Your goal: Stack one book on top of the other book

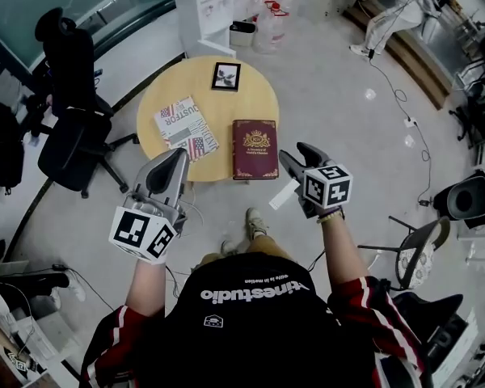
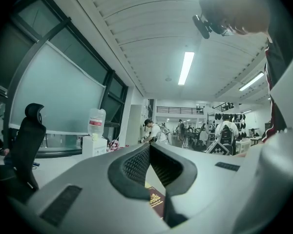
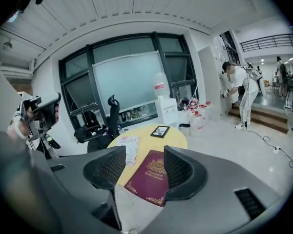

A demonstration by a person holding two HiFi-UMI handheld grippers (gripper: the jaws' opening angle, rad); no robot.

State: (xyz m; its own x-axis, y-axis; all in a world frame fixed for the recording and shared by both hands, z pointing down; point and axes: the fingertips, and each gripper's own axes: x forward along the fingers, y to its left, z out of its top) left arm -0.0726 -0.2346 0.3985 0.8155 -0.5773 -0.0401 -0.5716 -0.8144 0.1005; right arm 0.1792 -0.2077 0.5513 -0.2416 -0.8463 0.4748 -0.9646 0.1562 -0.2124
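Observation:
On a round yellow table (image 1: 250, 95) two books lie side by side, apart. The maroon book (image 1: 255, 149) with gold print is at the near edge, and the white book with a flag cover (image 1: 186, 128) is to its left. My left gripper (image 1: 180, 153) hovers at the table's near-left edge, fingertips together and nothing in them. My right gripper (image 1: 301, 156) stands open and empty just right of the maroon book. In the right gripper view the maroon book (image 3: 151, 177) shows through the gap of the right gripper (image 3: 144, 162), beyond the jaws. The left gripper (image 2: 149, 147) sees a corner of the maroon book (image 2: 155, 201).
A black picture frame (image 1: 226, 76) lies at the table's far side. A black office chair (image 1: 73, 128) stands left of the table. A white cabinet (image 1: 204, 10) and water bottles (image 1: 267, 23) stand behind. Another chair (image 1: 420, 253) is at right. A person in white (image 3: 244, 91) stands far off.

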